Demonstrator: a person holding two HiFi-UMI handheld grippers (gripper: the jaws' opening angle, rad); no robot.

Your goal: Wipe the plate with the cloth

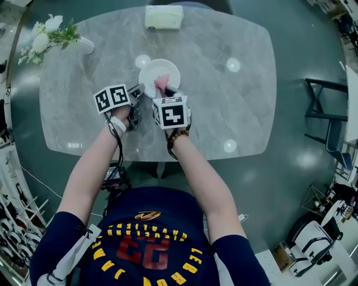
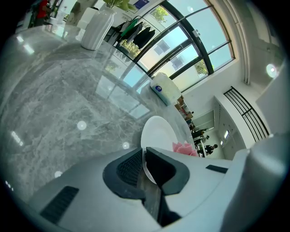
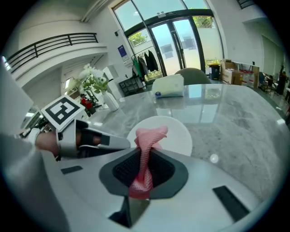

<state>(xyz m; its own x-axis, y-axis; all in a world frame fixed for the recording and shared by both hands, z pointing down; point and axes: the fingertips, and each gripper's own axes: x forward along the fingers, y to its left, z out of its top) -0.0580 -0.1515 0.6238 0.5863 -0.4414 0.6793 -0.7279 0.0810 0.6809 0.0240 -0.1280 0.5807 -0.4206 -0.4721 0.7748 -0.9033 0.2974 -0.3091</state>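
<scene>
Oval marble worktop (image 1: 235, 111). A white plate (image 1: 169, 68) lies near its middle, a shade toward 12 o'clock. A vase of white flowers (image 1: 53, 34) stands at 10 o'clock and a tissue pack (image 1: 163, 17) at 12. The left tool (image 2: 143, 156) is pressed together on the plate's rim at about 8 o'clock of the plate, with the edge nipped between the pads to steady it. The right tool (image 3: 146, 159) pinches the pink cloth (image 3: 148, 136), which is twisted into a short rope. Its long axis runs straight out along the jaws toward 12 o'clock, and the bunched free end stands over the plate's 6 o'clock part. Cannot tell whether that end touches the plate face. Judged step: the wipe is starting, with the plate braced and the cloth at the near rim. The next move likely calls for lowering the cloth end flat onto the plate and sweeping round the face, while the left grip stops the plate sliding. A cloth twisted this tight gives little contact, so some pressure will be needed.
</scene>
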